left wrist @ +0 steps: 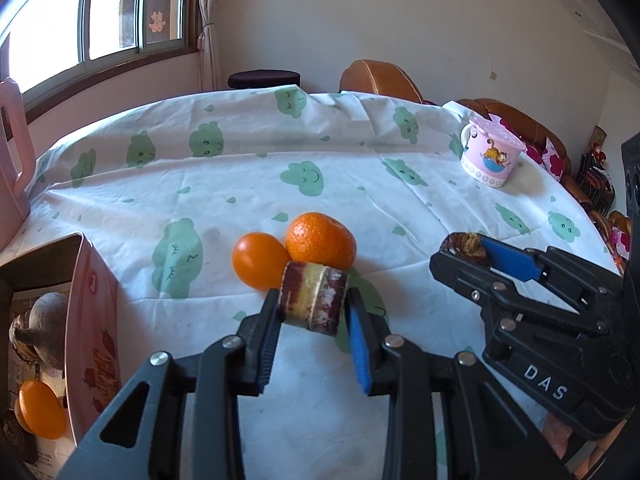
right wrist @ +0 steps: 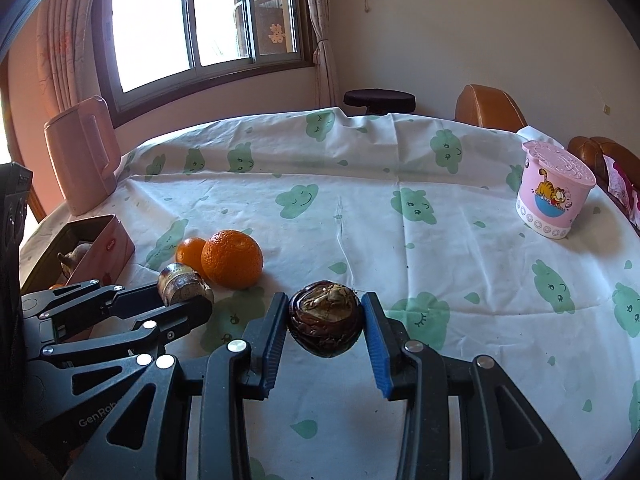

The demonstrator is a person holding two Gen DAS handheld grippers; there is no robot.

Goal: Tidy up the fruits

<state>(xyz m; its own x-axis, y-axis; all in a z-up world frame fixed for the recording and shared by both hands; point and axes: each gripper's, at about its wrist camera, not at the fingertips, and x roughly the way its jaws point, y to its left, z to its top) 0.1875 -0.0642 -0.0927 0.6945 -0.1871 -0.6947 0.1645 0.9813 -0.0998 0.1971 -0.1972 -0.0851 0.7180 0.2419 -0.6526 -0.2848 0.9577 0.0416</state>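
My left gripper is shut on a short purple-and-yellow cane piece, held just above the cloth in front of two oranges. The large orange and the small orange touch each other. My right gripper is shut on a dark brown round fruit; the large orange lies to its left. An open pink tin box stands at the left. Inside it lie a brown bulb-like fruit and another orange. In the right wrist view the left gripper is seen from the side with the cane piece.
A white tablecloth with green clouds covers the round table. A lidded pink cartoon mug stands at the far right, a pink kettle at the far left. Brown chairs and a dark stool stand behind the table.
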